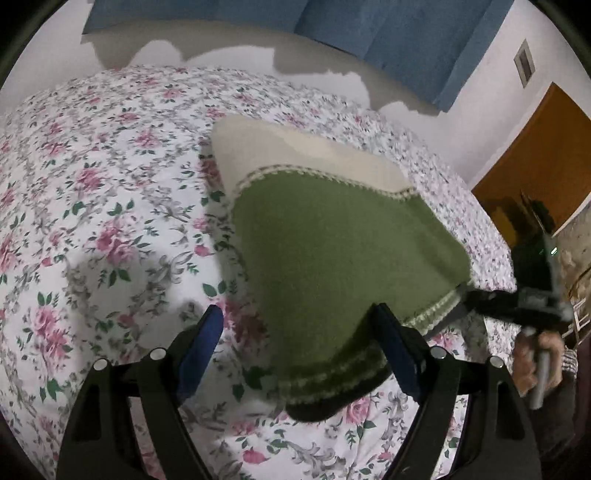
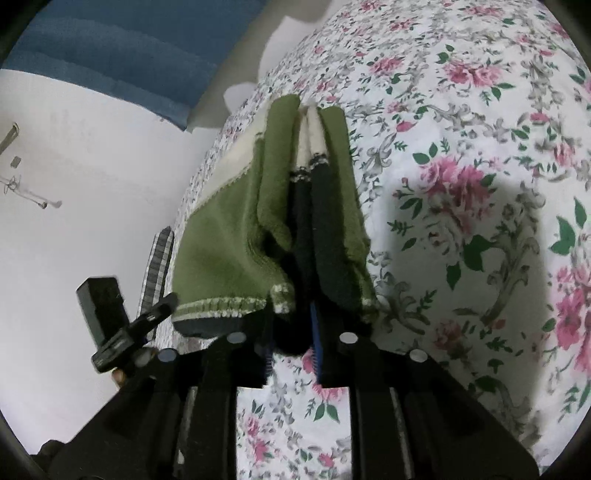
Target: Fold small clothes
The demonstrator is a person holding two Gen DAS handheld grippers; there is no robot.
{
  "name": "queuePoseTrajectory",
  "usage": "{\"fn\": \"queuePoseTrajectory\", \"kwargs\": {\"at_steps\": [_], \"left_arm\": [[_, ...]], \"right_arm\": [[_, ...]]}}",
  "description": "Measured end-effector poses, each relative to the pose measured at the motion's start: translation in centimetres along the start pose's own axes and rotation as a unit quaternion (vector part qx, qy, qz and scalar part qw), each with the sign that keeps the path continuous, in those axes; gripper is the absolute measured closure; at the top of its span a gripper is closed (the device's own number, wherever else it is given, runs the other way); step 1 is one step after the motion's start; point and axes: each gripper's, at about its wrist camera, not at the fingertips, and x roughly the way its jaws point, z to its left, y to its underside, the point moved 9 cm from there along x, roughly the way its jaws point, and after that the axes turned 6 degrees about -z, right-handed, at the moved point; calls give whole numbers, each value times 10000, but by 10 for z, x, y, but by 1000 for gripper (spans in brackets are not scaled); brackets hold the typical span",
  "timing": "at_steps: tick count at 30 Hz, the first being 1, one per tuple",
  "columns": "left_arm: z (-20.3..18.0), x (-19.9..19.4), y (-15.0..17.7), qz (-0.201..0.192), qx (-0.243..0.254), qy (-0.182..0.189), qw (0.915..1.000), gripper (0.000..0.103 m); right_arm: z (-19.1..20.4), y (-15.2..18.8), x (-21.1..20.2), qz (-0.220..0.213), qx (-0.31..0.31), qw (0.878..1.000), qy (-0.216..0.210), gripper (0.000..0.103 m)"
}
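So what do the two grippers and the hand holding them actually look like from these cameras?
Both are matte black plastic with angular, cut-out frames and round silver bolt heads. The left gripper has blue pads on its fingers; the right gripper shows blue ribbed pads too. The right hand is bare, with a checked sleeve cuff at the wrist. No cables visible.

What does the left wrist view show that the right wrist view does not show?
Only the left wrist view shows the orange-brown door, the flat top of the green and cream garment, and the left gripper with its jaws wide apart, holding nothing. Only the right wrist view shows the right gripper from behind, shut on the bunched hem, with the dark layers hanging between green folds. Both views share the garment, the floral bedsheet, the blue fabric at the wall, and a side glimpse of the other gripper.
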Motion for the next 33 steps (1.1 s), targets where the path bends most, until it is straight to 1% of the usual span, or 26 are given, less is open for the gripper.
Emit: {"fn": "queuePoseTrajectory", "kwargs": {"at_steps": [1,2,3,4,5,6,8,10,12,14,15,16,17,18,20,22,23,27,30,33], "left_arm": [[0,1,0,-10,46,-14,10000,21],[0,2,-1,-18,80,-39,10000,20],[1,2,0,-11,93,-50,9999,20],[2,5,1,22,66,-29,10000,20],[3,6,2,41,34,-13,10000,20],[4,7,2,58,-3,2,10000,20],[4,9,2,69,-57,24,10000,20],[3,10,3,68,-46,20,10000,20],[3,11,3,73,-17,8,10000,20],[3,11,3,90,-12,13,10000,20],[3,11,3,100,-15,20,9999,20],[3,11,3,110,-15,24,9999,20],[3,11,1,114,-13,29,9999,20],[2,10,0,108,-7,34,9999,20],[-1,7,-7,32,62,41,10000,20],[-6,7,-9,13,127,36,9999,20],[-8,10,-9,46,144,56,9999,20],[-11,18,-6,109,159,71,9998,20],[-9,20,-4,151,78,113,9998,19],[-6,22,-3,183,-24,155,9997,18]], "right_arm": [[7,-7,-7,-48,-52,10000,-27,79],[12,-14,-11,-104,-93,9999,-67,71],[23,-30,-18,-254,-199,9994,-149,61],[29,-42,-21,-353,-276,9989,-155,54],[32,-52,-20,-413,-321,9986,-109,44],[34,-68,-15,-472,-373,9982,-15,42],[36,-93,3,-435,-391,9983,20,42],[27,-118,32,-385,-230,9988,183,42],[21,-131,57,-293,-155,9990,295,42],[18,-135,77,-157,-162,9989,414,42],[18,-137,85,-125,-220,9986,460,45],[20,-138,90,-101,-298,9983,492,51],[21,-138,96,-19,-372,9979,526,74],[22,-138,100,56,-411,9974,596,85],[25,-143,94,-43,-547,9959,714,86],[24,-151,84,-245,-536,9963,634,88],[19,-156,80,-353,-456,9966,589,91],[-10,-154,88,-212,-204,9979,578,91],[-22,-153,92,-229,53,9994,271,91],[-27,-153,97,-226,146,9996,101,91]]}}
